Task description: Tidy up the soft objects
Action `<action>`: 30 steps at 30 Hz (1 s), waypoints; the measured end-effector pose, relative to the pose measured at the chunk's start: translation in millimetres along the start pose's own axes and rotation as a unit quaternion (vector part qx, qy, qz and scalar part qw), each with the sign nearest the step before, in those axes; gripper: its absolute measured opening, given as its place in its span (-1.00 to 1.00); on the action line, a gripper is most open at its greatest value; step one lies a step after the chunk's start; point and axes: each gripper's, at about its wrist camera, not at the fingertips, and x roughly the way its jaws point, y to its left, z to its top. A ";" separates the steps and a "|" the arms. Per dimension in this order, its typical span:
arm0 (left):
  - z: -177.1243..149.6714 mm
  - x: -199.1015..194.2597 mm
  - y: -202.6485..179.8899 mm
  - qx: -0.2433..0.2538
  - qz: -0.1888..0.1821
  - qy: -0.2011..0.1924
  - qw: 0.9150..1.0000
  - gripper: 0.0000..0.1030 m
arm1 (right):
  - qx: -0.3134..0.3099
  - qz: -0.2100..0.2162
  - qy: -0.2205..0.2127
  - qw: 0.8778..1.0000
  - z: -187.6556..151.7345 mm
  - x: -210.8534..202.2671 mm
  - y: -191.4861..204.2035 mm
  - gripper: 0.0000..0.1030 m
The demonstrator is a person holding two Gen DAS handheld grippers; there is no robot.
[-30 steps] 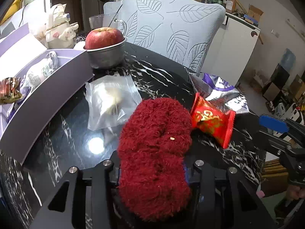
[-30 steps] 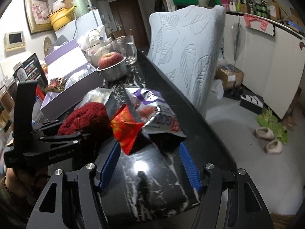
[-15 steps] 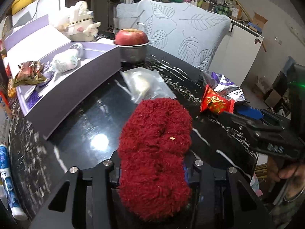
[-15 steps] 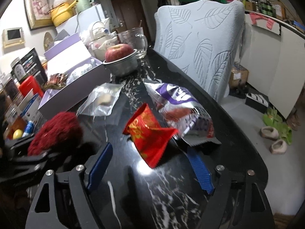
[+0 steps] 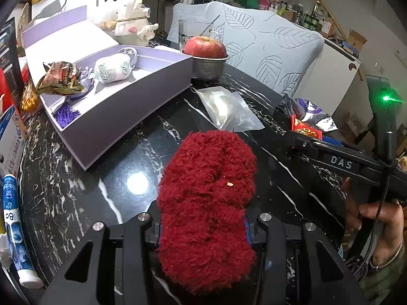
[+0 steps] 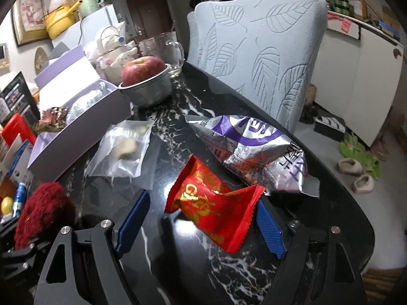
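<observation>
Red fuzzy bundle (image 5: pixel 207 198) is clamped in the left claw (image 5: pixel 203 231), pads pressed into its sides, most of it sticking out forward above the black marble surface (image 5: pixel 76 190). From the right wrist view the same bundle shows at lower left (image 6: pixel 42 211).

Right claw (image 6: pixel 201 218): jaws wide apart, just been opening. Red snack packet (image 6: pixel 216 208) lies flat on the surface between the blue pads (image 6: pixel 132 216); the left pad is clear of it, and whether the right pad touches its corner I can't tell. Gold print on the packet, not legible. In the left view the packet (image 5: pixel 306 129) peeks out behind the right claw's body, which reads "DAS" in white; a hand (image 5: pixel 376 218) grips its handle, green LED lit above.

Silver-purple foil bag (image 6: pixel 254 150) just beyond the red packet, touching its far corner; large characters on it, can't read them. Clear plastic pouch (image 6: pixel 122 150) with something pale inside lies left of those two, near the lilac box (image 5: pixel 122 101).

Box is open and holds a brown foil wrapper (image 5: pixel 61 78), a white patterned roll (image 5: pixel 113 70) and purple shreds. Apple (image 5: pixel 204 47) sits in a metal cup just behind the box. Blue-white tube (image 5: pixel 15 231) at the surface's left edge, "8c"-like mark legible. Glass mug (image 6: pixel 165 50) behind the apple; leaf-pattern chair back (image 6: pixel 257 48) beyond the surface.
</observation>
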 end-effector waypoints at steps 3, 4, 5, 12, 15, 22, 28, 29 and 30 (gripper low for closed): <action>-1.2 -3.0 2.9 -0.004 0.003 -0.003 1.000 -0.17 | -0.014 -0.028 -0.004 0.999 -0.9 1.6 3.4 0.21; -1.7 -3.7 3.8 -0.005 0.004 -0.003 1.000 -0.17 | -0.016 -0.030 -0.004 0.999 -1.1 1.6 3.4 0.15; -2.1 -4.1 4.3 -0.006 0.004 -0.003 1.000 -0.17 | -0.016 -0.030 -0.005 0.999 -1.9 0.7 3.0 0.11; -6.0 -11.1 6.7 -0.010 0.003 -0.005 1.000 -0.17 | -0.030 -0.009 -0.001 1.000 -10.3 -7.0 4.7 -0.01; -8.0 -14.4 6.7 -0.011 0.003 -0.006 1.000 -0.17 | -0.036 0.002 0.001 0.999 -16.5 -11.6 7.9 -0.05; -16.0 -26.6 2.8 -0.008 0.004 -0.014 1.000 -0.17 | -0.036 0.037 0.003 0.999 -32.8 -29.8 10.7 -0.08; -25.6 -38.0 -2.1 -0.003 -0.006 -0.019 1.000 -0.17 | -0.040 0.044 -0.006 0.998 -47.9 -52.4 17.6 -0.09; -27.5 -40.8 -2.9 -0.002 -0.009 -0.021 1.000 -0.17 | -0.041 0.046 -0.008 0.998 -50.5 -57.2 18.6 -0.09; -29.1 -43.1 -3.7 0.000 -0.011 -0.022 1.000 -0.17 | -0.041 0.048 -0.011 0.998 -52.9 -61.6 19.8 -0.09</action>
